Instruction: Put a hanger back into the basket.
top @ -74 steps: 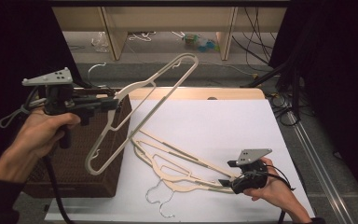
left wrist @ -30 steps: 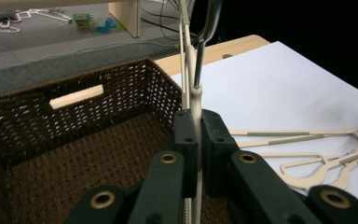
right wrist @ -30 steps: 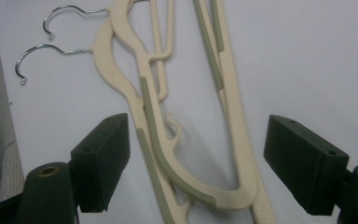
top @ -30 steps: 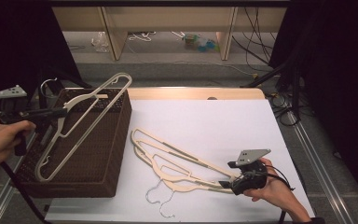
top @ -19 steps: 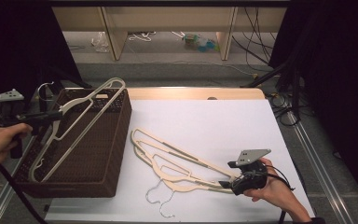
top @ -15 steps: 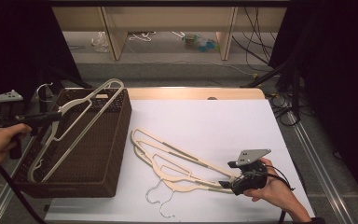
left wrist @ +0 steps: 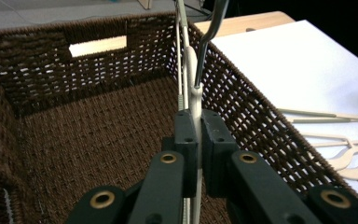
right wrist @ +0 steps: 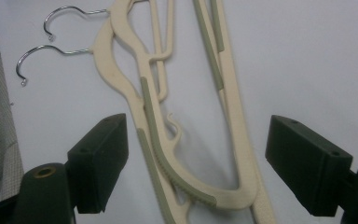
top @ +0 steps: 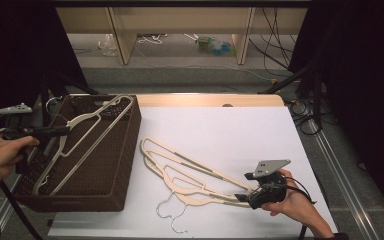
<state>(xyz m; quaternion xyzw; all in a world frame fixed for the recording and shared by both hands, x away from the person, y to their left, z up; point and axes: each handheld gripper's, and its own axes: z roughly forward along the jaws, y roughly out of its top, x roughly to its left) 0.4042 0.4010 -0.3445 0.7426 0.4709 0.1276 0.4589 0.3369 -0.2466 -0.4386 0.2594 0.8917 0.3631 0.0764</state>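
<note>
My left gripper [top: 64, 131] is shut on the neck of a cream plastic hanger [top: 82, 142], just below its metal hook. The hanger slants down into a brown wicker basket [top: 126, 165] at the table's left. In the left gripper view the jaws [left wrist: 195, 140] pinch the hanger [left wrist: 192, 65] above the basket floor [left wrist: 88, 135]. Two more cream hangers [top: 190, 175] with grey grip strips lie overlapped on the white table top. My right gripper [top: 241, 198] stands open at their near-right end. In the right gripper view the two hangers [right wrist: 121, 70] run between its wide-apart jaws [right wrist: 204, 158].
The white table top [top: 230, 130] stretches behind the hangers, with a wooden strip along its far edge. Two metal hooks [top: 172, 212] point toward the front edge. Shelving and cables stand beyond the table. Dark curtains flank both sides.
My left gripper has carried its hanger leftward from above the table's edge and lowered it into the basket. The right gripper and the two hangers on the table have stayed put.
</note>
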